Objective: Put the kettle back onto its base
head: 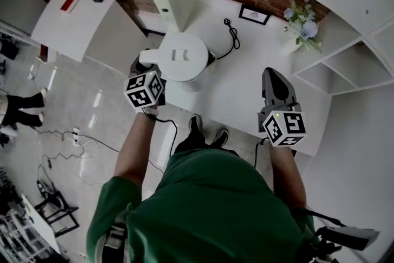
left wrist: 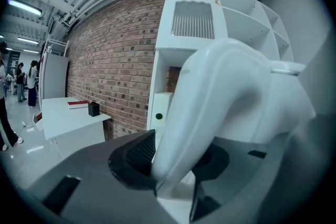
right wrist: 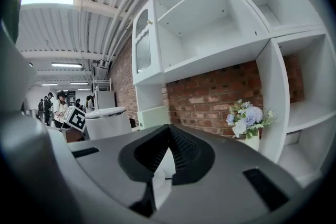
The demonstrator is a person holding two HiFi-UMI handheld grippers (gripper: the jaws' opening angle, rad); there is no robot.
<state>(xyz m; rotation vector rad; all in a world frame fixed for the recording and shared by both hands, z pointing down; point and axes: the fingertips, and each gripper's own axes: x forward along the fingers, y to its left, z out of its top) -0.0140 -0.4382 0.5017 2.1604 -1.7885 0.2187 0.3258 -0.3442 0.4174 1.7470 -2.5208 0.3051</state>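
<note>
White kettle (head: pixel 181 58) gripped by handle in left hand-held gripper (left wrist: pixel 176 162), mid-carry over desk (head: pixel 246 92); right hand-held gripper (right wrist: pixel 167 136) closed, empty. Next: centre over base, lower.

A person in a green short-sleeved shirt (head: pixel 209 206) and black shoes (head: pixel 196 126), the dark grey left gripper (head: pixel 141 66) and right gripper (head: pixel 273 76) each topped by a cube (head: pixel 144 89) of black-and-white square markers, a black cable (head: pixel 169 126) hanging from the left one.

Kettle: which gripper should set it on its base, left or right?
Left. The left gripper has its fingers clamped on the handle of the kettle; the right gripper is empty, fingers together, well off to the kettle's side.
</note>
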